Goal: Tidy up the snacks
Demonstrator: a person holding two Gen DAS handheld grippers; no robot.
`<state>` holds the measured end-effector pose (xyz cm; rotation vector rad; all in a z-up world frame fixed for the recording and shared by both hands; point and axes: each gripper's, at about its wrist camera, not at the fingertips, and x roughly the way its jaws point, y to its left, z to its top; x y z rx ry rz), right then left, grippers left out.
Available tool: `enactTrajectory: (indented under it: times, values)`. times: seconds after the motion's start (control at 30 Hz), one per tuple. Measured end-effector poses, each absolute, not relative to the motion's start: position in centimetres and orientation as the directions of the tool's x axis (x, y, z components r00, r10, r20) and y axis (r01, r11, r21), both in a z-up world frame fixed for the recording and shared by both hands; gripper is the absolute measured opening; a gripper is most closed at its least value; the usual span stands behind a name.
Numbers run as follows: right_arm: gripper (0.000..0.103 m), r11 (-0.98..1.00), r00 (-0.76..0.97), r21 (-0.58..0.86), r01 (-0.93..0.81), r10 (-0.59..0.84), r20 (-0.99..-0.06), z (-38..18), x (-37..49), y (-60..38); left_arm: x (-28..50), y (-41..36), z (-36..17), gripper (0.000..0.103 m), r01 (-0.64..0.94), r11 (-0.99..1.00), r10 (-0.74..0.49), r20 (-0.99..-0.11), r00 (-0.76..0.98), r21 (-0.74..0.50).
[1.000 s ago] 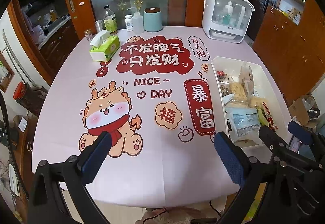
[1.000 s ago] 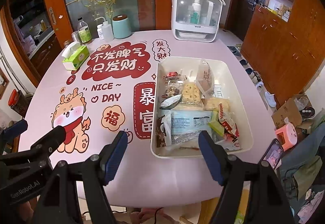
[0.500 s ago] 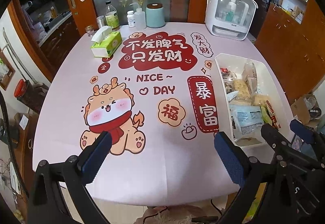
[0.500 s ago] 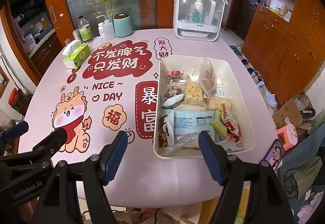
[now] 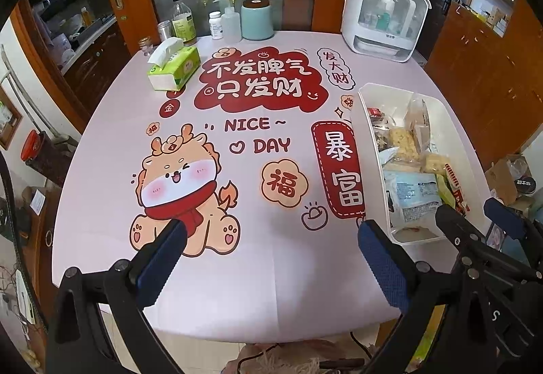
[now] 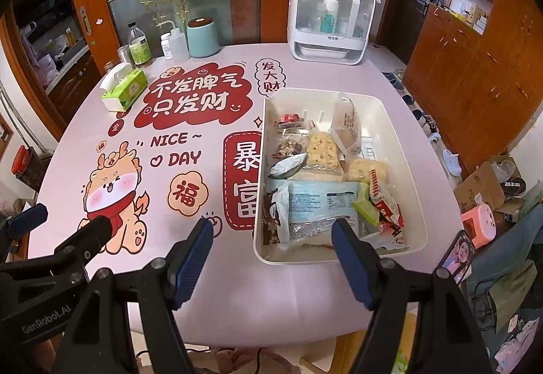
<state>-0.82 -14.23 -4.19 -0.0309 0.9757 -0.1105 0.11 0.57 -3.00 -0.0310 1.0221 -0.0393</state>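
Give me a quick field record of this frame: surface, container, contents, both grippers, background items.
surface: table with pink printed cloth
container: white bin, on the table's right side
contents: loose snack packets, among them a pale blue packet and a green packet
left gripper: open, empty, above the cloth near the table's front edge
right gripper: open, empty, in front of the bin's near wall
background: tissue box, teal canister, white cabinet appliance
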Motion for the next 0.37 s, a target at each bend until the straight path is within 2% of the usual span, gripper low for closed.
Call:
enactTrajectory:
  times: [0.37]
  values:
    - [0.073, 0.994, 0.554, -0.076, 0.077, -0.106, -0.826, -4.14, -0.68, -14.36, 0.44, 0.20, -3.07, 0.100, 0.022, 0.999, -0.050, -0.855, 0.516, -0.045]
